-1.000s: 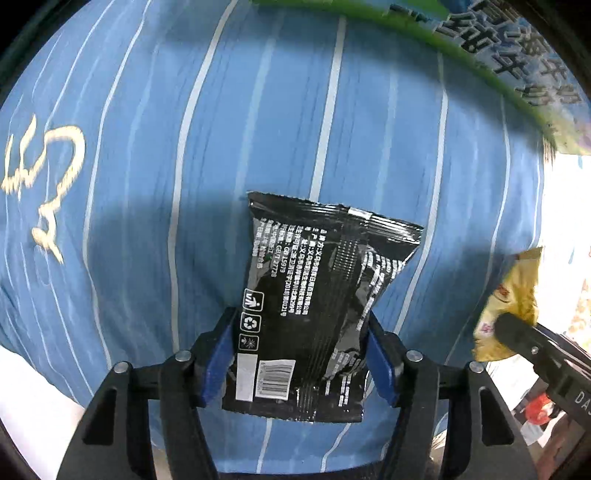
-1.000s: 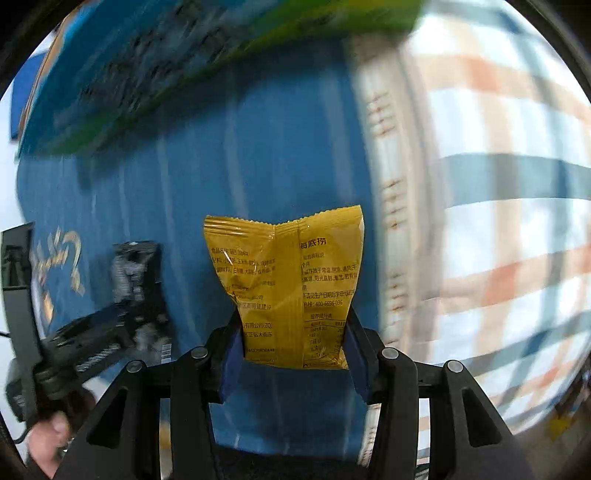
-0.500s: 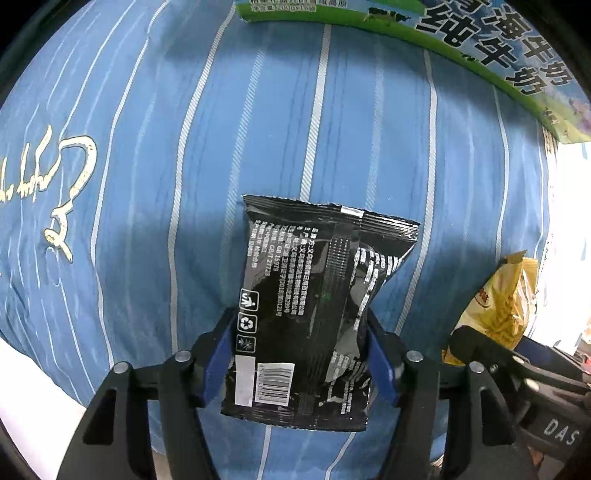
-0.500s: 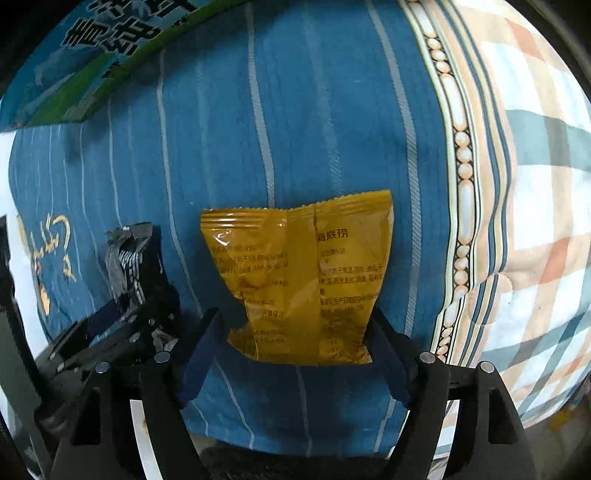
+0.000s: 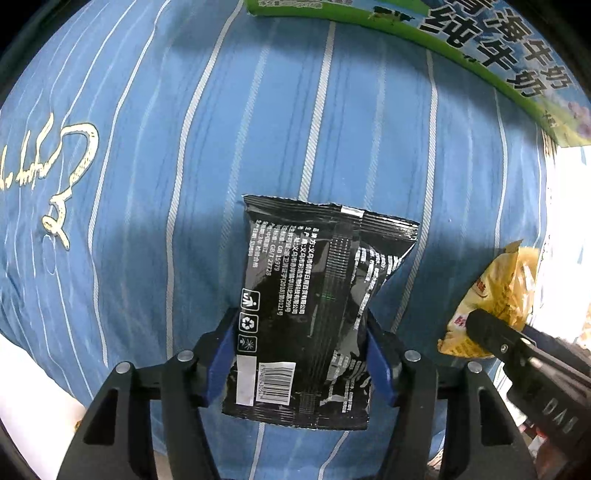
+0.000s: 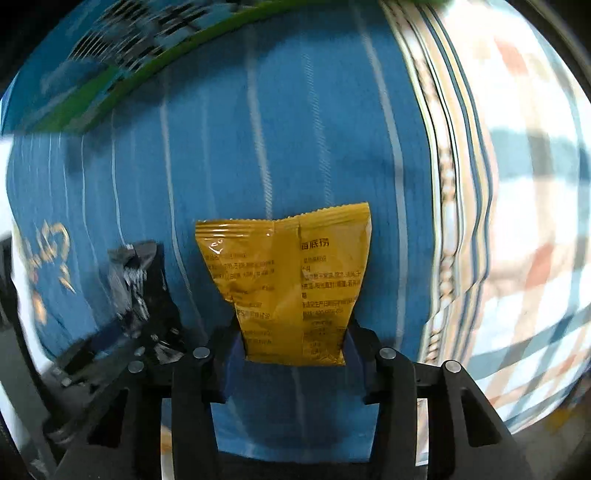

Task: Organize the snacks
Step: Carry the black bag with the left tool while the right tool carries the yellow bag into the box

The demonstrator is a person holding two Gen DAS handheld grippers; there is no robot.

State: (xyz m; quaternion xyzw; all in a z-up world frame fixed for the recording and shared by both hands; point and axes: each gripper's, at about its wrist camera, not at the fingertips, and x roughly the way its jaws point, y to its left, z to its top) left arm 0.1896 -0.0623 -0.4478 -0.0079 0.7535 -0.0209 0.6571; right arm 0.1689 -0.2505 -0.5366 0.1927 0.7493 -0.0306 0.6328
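Observation:
A black snack packet [image 5: 314, 306] with white print and a barcode stands between the blue pads of my left gripper [image 5: 301, 350], which is shut on its lower half. My right gripper [image 6: 293, 350] is shut on the bottom of a yellow snack packet [image 6: 291, 280]. Each wrist view catches the other hand: the yellow packet [image 5: 491, 299] and a black finger at the right edge of the left view, the black packet [image 6: 138, 284] at the left of the right view. Both packets hang over a blue striped cloth [image 5: 147, 147].
A green and blue milk carton box [image 5: 480, 33] lies at the far edge of the cloth; the box [image 6: 110, 74] is blurred in the right view. A checked quilt [image 6: 517, 221] with a beaded border lies to the right. Gold script [image 5: 66, 184] is stitched at the left.
The right gripper opened around the yellow packet half a second ago and has closed on it again. Both grippers have drifted slightly over the cloth; the left keeps its hold on the black packet.

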